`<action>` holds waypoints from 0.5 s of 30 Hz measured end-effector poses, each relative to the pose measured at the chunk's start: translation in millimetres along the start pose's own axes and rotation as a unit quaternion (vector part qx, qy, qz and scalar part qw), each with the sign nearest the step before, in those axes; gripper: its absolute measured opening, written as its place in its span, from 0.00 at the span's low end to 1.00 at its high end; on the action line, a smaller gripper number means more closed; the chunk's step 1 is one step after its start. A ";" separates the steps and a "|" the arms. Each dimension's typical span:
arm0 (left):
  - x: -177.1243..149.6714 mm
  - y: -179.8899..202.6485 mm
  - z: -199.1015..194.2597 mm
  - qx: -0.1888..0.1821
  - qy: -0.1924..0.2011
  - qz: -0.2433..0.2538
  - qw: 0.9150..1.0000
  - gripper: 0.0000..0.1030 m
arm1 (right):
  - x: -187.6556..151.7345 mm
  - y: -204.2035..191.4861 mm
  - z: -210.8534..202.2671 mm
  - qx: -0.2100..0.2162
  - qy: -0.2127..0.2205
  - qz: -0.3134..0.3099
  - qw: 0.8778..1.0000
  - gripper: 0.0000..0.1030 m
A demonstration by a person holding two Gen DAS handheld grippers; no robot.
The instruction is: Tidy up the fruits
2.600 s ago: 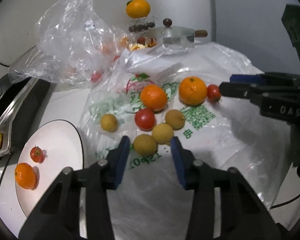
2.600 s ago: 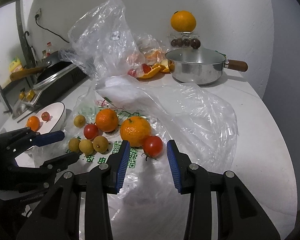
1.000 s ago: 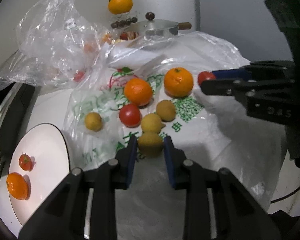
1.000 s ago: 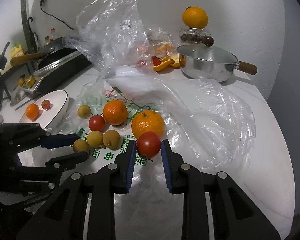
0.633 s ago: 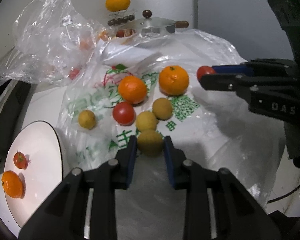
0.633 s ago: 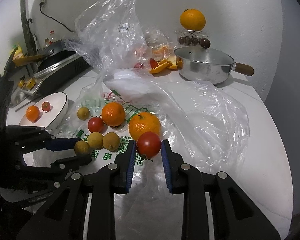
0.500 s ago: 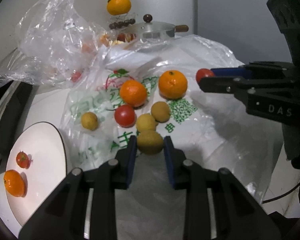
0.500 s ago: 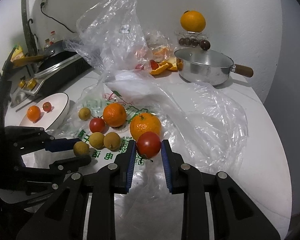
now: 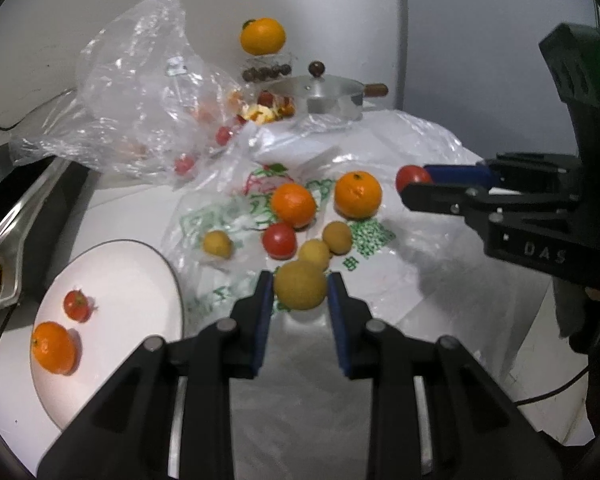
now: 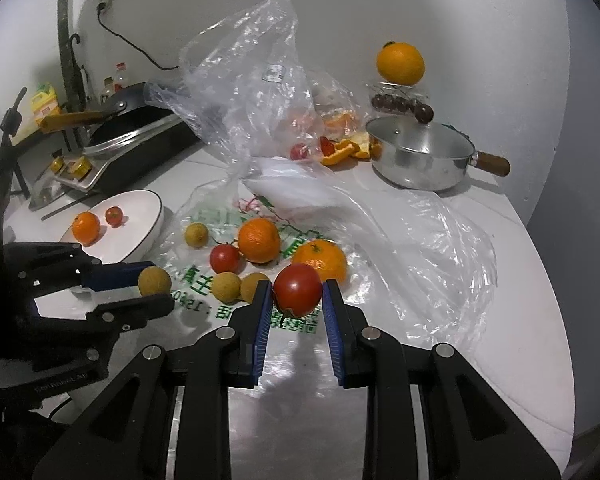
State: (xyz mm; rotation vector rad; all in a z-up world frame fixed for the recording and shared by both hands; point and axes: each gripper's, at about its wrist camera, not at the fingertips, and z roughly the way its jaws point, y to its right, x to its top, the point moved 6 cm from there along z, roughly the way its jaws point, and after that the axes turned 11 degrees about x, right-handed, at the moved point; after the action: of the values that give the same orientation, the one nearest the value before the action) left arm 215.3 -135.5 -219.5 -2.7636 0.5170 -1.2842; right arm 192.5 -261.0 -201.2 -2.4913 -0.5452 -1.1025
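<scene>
My left gripper (image 9: 299,294) is shut on a yellow-brown longan (image 9: 300,285) and holds it above the printed plastic bag (image 9: 364,236); it also shows in the right wrist view (image 10: 154,280). My right gripper (image 10: 293,294) is shut on a red tomato (image 10: 298,289), lifted off the bag; the tomato also shows in the left wrist view (image 9: 412,176). On the bag lie two oranges (image 9: 293,205) (image 9: 357,194), a tomato (image 9: 279,240) and several longans (image 9: 337,237). The white plate (image 9: 140,276) at left holds a small orange (image 9: 53,347) and a small tomato (image 9: 76,305).
A crumpled clear bag (image 9: 140,92) with more fruit stands behind. A lidded steel pan (image 10: 420,156) with a wooden handle sits at the back, beside an orange (image 10: 401,63) on a glass jar. A stove with a black pan (image 10: 132,136) is at left.
Both grippers closed on their fruit about a second ago. Since then both have lifted and drawn back a little, each carrying its fruit.
</scene>
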 end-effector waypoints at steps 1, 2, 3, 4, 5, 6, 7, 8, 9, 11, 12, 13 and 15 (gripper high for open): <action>-0.4 -3.2 -2.9 0.001 0.002 -0.003 1.000 0.27 | 0.8 -2.5 0.0 0.001 0.000 -0.002 1.000 0.27; -1.3 -5.2 -4.4 0.002 0.003 -0.005 1.000 0.27 | 1.8 -5.6 0.1 0.001 0.001 -0.005 1.000 0.27; -2.1 -8.1 -6.8 0.003 0.005 -0.007 1.000 0.27 | 2.9 -8.8 0.2 0.002 0.001 -0.007 1.000 0.27; -2.9 -11.4 -9.1 0.004 0.006 -0.009 1.000 0.27 | 3.9 -11.6 0.3 0.002 0.001 -0.010 1.000 0.27; -3.5 -13.5 -10.3 0.005 0.007 -0.012 1.000 0.27 | 4.5 -14.1 0.6 0.003 0.001 -0.011 1.000 0.27; -4.6 -15.7 -12.3 0.006 0.008 -0.014 1.000 0.27 | 5.3 -17.2 1.1 0.004 0.001 -0.013 1.000 0.27; -5.6 -18.5 -14.1 0.007 0.009 -0.016 1.000 0.27 | 5.8 -18.7 1.3 0.005 0.001 -0.015 1.000 0.27; -6.4 -19.5 -15.0 0.008 0.010 -0.017 1.000 0.27 | 6.3 -21.7 1.7 0.006 0.001 -0.017 1.000 0.27; -7.5 -22.4 -16.9 0.009 0.011 -0.019 1.000 0.27 | 6.6 -24.2 2.1 0.006 0.001 -0.019 1.000 0.27; -9.4 -28.2 -19.8 0.011 0.014 -0.024 1.000 0.27 | 8.4 -30.5 3.8 0.008 0.000 -0.023 1.000 0.27; -10.3 -31.7 -21.4 0.013 0.015 -0.027 0.999 0.27 | 8.7 -33.4 4.2 0.008 0.000 -0.025 1.000 0.27; -10.5 -34.6 -22.3 0.014 0.016 -0.029 0.999 0.27 | 9.6 -37.2 5.2 0.009 -0.001 -0.027 1.000 0.27; -12.1 -41.8 -25.0 0.018 0.018 -0.035 0.999 0.27 | 10.9 -43.5 6.9 0.011 -0.002 -0.032 0.999 0.27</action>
State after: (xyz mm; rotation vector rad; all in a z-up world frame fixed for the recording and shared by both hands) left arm 200.9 -89.9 -204.4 -2.7585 0.3981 -1.3456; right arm 182.6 -218.2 -190.0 -2.4735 -0.6383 -1.1105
